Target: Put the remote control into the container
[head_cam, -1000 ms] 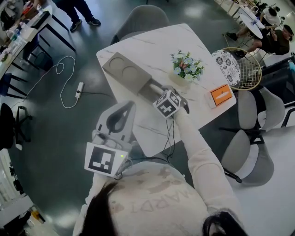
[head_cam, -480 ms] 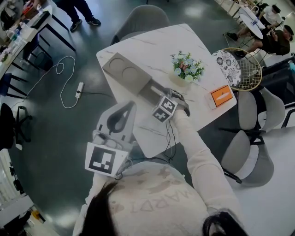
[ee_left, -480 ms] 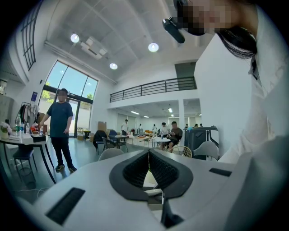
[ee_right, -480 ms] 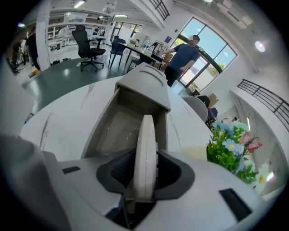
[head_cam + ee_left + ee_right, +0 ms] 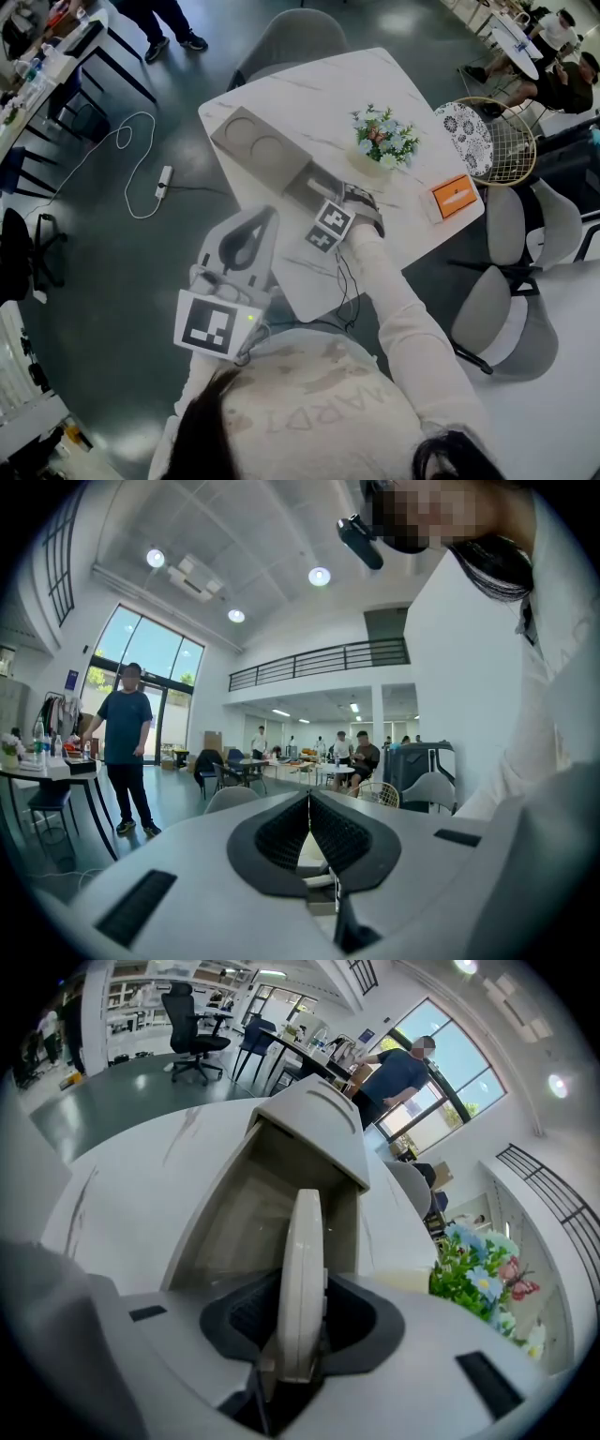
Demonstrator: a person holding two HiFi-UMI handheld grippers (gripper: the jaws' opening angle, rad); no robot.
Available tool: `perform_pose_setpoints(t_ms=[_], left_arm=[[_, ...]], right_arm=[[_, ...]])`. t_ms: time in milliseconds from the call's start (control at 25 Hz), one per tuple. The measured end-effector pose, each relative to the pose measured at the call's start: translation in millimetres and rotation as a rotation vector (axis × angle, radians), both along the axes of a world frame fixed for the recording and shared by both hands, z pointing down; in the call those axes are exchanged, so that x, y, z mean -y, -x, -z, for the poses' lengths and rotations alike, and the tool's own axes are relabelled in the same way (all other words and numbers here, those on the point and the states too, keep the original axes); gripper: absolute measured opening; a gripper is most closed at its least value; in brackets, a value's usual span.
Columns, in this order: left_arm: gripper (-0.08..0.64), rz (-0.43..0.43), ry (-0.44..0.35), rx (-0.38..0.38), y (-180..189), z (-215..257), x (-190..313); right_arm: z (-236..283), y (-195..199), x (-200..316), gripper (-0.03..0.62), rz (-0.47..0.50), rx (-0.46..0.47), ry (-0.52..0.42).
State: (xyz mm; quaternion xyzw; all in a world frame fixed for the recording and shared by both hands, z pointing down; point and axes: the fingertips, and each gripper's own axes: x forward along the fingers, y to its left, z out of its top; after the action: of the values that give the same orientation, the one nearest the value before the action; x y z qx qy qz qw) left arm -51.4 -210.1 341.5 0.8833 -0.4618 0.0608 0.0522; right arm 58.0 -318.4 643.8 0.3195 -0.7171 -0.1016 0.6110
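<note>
Centrally in the head view stands a white marble table (image 5: 309, 89), with a long grey container (image 5: 267, 155) lying across its upper left part. At the lower left, off the table's edge, the left gripper (image 5: 253, 230) hangs with its jaws pressed together and nothing between them. At mid-frame the right gripper (image 5: 302, 1309) clamps a slim off-white remote control (image 5: 305, 1241) on edge, over the container's open rectangular compartment.

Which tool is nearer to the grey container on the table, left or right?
Right. The right tool holds the remote control at the container's open end; the left tool, shut, hangs by the table's near edge, farther away.
</note>
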Motion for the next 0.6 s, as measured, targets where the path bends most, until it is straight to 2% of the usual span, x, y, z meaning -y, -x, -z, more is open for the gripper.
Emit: perform_pose_setpoints(t_ms=[280,600], left_arm=[[0.014,-0.002,0.007,-0.002,-1,-1,2],[0.014,-0.02,0.003,-0.003,-3,0,1]], right_arm=[[0,0,-3,0.137,0.023,-0.001,0.027],[6,5,-10,0.153,-0.002,0.075,0.097]])
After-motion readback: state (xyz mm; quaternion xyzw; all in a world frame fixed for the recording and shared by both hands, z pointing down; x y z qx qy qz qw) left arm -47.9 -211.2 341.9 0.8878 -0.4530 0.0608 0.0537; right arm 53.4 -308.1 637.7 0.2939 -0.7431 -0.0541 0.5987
